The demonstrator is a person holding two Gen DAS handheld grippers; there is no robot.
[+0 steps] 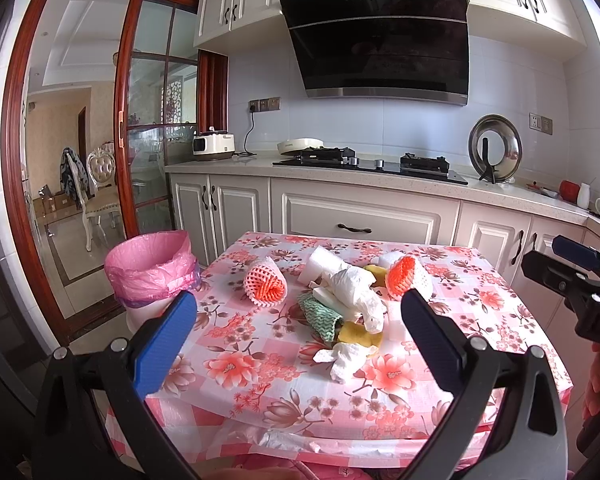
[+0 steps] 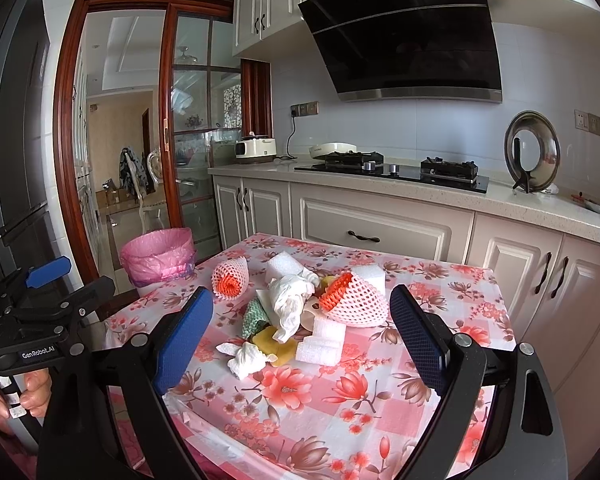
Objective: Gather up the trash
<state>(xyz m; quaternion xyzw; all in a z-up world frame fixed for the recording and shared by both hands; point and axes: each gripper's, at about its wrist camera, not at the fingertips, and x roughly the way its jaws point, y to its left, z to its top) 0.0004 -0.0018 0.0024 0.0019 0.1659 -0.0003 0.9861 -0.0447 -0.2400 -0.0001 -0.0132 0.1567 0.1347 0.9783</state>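
Note:
A heap of trash lies mid-table on the floral cloth [image 1: 260,380]: two pink foam fruit nets [image 1: 265,285] [image 2: 354,300], a crumpled white bag [image 1: 356,292] [image 2: 290,300], a green cloth [image 1: 320,314], yellow sponges [image 2: 278,344], white foam blocks [image 2: 320,342] and a crumpled tissue [image 1: 346,360] [image 2: 246,356]. A bin with a pink liner [image 1: 152,268] [image 2: 158,254] stands on the floor left of the table. My left gripper [image 1: 300,332] is open and empty, above the table's near edge. My right gripper [image 2: 302,332] is open and empty, near the heap.
Behind the table run white cabinets and a counter [image 1: 380,178] with a gas hob [image 1: 368,164], a rice cooker [image 1: 213,145] and a pot lid on a stand [image 1: 495,148]. A sliding glass door [image 1: 156,120] stands open at the left.

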